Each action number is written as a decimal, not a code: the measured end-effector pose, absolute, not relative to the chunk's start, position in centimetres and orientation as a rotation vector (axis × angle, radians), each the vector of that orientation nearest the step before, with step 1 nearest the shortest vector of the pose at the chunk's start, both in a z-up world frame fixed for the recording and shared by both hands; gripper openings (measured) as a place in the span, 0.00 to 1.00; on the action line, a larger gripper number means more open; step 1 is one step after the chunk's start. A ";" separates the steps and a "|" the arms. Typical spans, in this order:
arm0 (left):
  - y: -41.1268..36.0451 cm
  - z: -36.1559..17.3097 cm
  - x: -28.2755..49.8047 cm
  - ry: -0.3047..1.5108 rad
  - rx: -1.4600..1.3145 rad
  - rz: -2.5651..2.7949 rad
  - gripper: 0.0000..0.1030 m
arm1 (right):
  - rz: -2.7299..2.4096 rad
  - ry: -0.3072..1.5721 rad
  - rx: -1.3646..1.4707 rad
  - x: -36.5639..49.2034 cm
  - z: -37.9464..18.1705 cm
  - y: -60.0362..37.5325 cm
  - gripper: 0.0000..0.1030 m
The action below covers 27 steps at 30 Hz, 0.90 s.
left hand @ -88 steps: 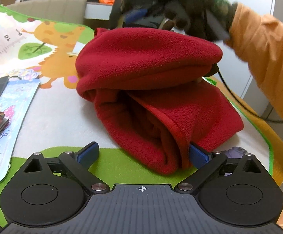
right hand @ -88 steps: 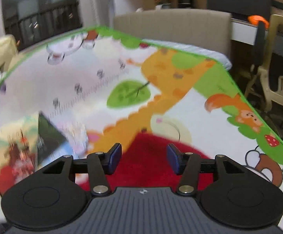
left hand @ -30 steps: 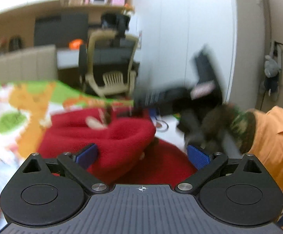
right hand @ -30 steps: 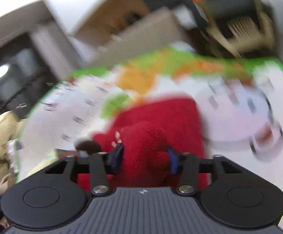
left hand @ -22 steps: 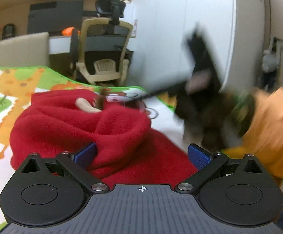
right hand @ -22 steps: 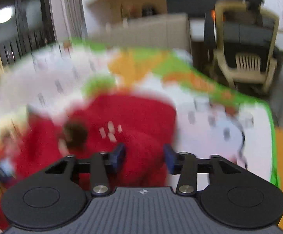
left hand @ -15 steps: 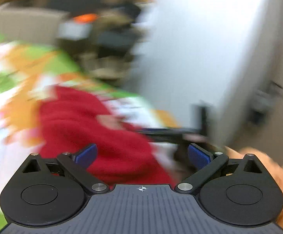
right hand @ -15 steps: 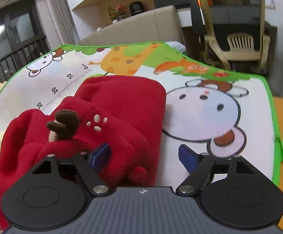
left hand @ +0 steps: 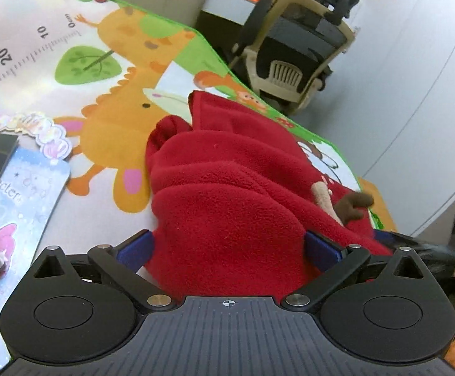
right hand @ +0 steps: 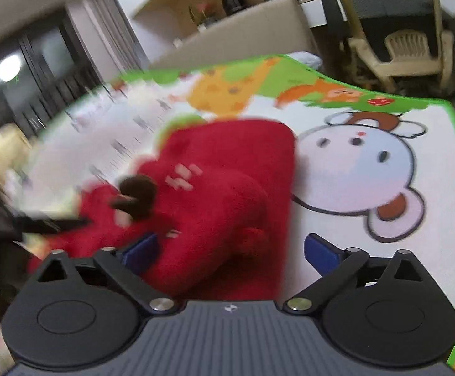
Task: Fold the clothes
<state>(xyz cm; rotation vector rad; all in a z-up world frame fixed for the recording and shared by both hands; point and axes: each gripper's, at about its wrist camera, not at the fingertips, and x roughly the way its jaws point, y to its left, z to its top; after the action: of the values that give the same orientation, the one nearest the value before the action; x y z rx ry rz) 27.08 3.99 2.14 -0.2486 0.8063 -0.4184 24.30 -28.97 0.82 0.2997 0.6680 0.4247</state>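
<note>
1. The left gripper (left hand: 227,247) has its jaws spread wide, and the near bulge of the red fleece garment (left hand: 237,194) fills the gap between the two blue pads; the pads sit at the cloth's flanks without pinching it, so nothing is held.

2. The garment lies bundled in soft rolls on the animal-print play mat (left hand: 108,100), stretching away from the left jaws toward the mat's far green edge (a small rolled flap sticks up at the far left of the heap).

3. Just beyond the left gripper's right-hand pad, a beige and dark brown antler trim (left hand: 343,203) rests on top of the fleece.

4. Off to the left of the left jaws, a pale blue butterfly card (left hand: 17,206) lies flat on the mat, well apart from the garment.

5. The right gripper (right hand: 227,250) is likewise wide open and grips nothing; the fleece (right hand: 227,194) bulges between its jaws, crowding the left-hand pad, while the right-hand pad stands over bare mat.

6. This view is motion-blurred, though the brown trim (right hand: 136,194) shows ahead of the left-hand pad.

7. Ahead of the right-hand pad, a printed cartoon cow face (right hand: 362,169) lies on the mat (right hand: 447,188), beside the garment's straight edge.

8. Beyond the mat's far edge stands a beige office chair (left hand: 293,53).
</note>
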 end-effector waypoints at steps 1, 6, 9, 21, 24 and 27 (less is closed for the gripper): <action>3.9 2.1 27.0 0.805 -0.243 -0.419 1.00 | 0.418 0.673 0.305 24.5 0.3 -28.8 1.00; 5.0 2.1 27.1 0.754 -0.312 -0.454 1.00 | 0.444 0.723 0.426 25.7 -0.9 -29.5 1.00; 6.4 1.0 27.5 0.738 -0.415 -0.495 1.00 | 0.466 0.727 0.444 25.5 -1.0 -29.5 1.00; 10.9 -0.1 29.2 0.705 -0.565 -0.546 1.00 | 0.652 0.715 0.447 29.8 1.2 -21.9 0.96; 14.0 1.1 29.0 0.651 -0.558 -0.466 1.00 | 0.745 0.678 0.405 31.6 2.4 -17.4 0.94; 17.3 1.4 29.0 0.631 -0.542 -0.350 1.00 | 0.769 0.663 0.310 33.4 2.1 -13.4 0.94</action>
<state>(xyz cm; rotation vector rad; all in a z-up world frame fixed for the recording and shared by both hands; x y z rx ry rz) 28.98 17.29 1.39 -0.5417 0.6307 -0.3500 33.36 -13.36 2.12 0.3098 0.6629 0.7688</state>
